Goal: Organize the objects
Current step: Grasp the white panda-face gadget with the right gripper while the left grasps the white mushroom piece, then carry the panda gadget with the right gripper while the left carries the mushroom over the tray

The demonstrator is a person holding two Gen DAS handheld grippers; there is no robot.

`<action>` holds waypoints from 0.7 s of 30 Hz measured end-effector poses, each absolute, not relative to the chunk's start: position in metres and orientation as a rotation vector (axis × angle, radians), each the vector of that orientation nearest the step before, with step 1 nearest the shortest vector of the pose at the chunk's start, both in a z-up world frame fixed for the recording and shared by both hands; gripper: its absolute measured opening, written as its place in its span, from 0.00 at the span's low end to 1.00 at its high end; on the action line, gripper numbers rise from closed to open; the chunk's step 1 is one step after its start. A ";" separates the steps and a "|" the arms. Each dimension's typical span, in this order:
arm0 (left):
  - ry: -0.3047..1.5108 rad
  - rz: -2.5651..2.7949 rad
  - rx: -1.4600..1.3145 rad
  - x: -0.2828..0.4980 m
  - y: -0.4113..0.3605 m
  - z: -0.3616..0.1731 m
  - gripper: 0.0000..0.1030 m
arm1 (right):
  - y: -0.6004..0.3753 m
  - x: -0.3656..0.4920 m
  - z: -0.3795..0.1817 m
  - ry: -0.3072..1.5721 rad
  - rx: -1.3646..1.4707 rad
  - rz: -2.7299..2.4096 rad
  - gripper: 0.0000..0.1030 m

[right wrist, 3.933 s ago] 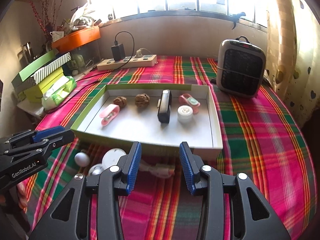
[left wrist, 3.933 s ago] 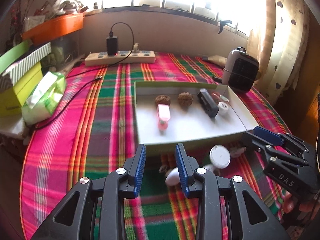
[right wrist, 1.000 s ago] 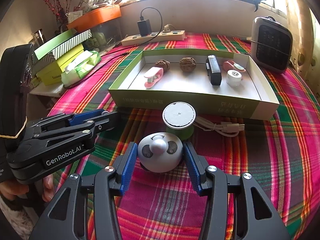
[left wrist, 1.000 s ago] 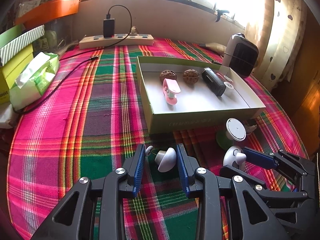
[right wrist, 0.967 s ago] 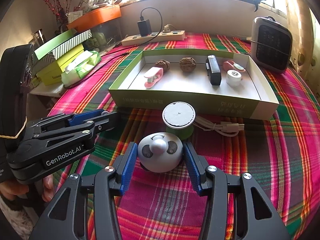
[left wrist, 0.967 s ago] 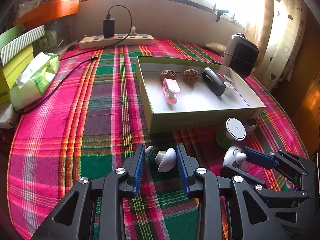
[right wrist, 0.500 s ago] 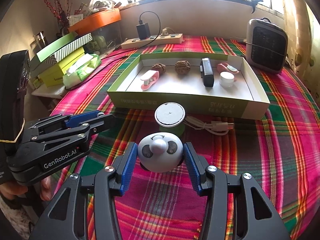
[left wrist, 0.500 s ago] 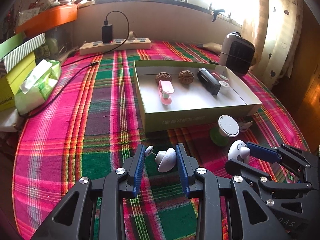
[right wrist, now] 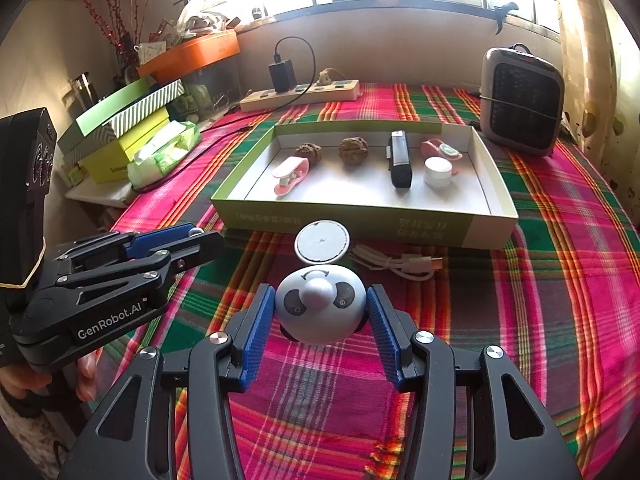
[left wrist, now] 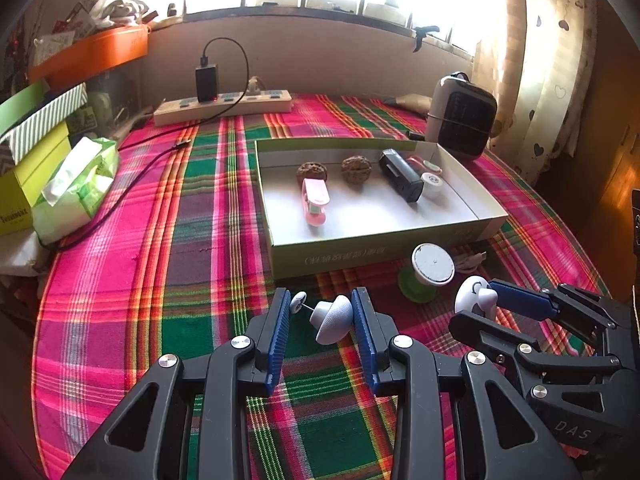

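Observation:
My left gripper [left wrist: 320,296] is shut on a small white mushroom-shaped piece [left wrist: 332,318] with a thin pin and a tiny disc, held above the plaid cloth. To its right, my right gripper [right wrist: 320,290] is shut on a white panda-faced ball [right wrist: 320,308], its blue pads pressing both sides. Ahead of both lies a green-sided box [right wrist: 360,220] with a white floor. Inside are a pink clip [right wrist: 290,174], two walnuts, a black device [right wrist: 400,158], a white cap and a pink item. A white round disc on a green base [right wrist: 322,242] stands just before the box.
A white cable [right wrist: 394,264] lies by the box's front wall. A small heater [right wrist: 522,100] stands at the back right, a power strip [left wrist: 224,106] at the back. A tissue pack [left wrist: 76,188] and stacked boxes sit at the left edge.
About four seconds ago both grippers were empty, with the small items lying on the cloth. Over the last second both grips hold and the hands have barely shifted.

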State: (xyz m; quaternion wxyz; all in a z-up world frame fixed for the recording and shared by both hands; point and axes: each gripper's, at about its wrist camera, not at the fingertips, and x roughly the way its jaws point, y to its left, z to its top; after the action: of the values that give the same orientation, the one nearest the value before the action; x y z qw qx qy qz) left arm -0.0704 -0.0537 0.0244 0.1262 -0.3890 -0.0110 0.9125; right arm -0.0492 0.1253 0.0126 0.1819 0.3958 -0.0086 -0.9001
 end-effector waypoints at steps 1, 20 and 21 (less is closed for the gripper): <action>-0.032 2.658 -1.131 -0.070 -0.053 0.025 0.29 | 0.126 -0.049 0.014 -0.025 1.113 -2.542 0.48; -0.039 2.660 -1.105 -0.088 -0.044 0.040 0.29 | 0.139 -0.068 0.036 -0.010 1.038 -2.590 0.48; -0.038 2.658 -1.106 -0.089 -0.043 0.041 0.29 | 0.139 -0.070 0.037 -0.003 1.033 -2.591 0.48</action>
State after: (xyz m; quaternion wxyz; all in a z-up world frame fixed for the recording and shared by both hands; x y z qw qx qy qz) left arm -0.0893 -0.0431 0.0406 0.1307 -0.3808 -0.0130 0.9153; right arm -0.0701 0.1386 0.0370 0.1751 0.3647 -0.0010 -0.9145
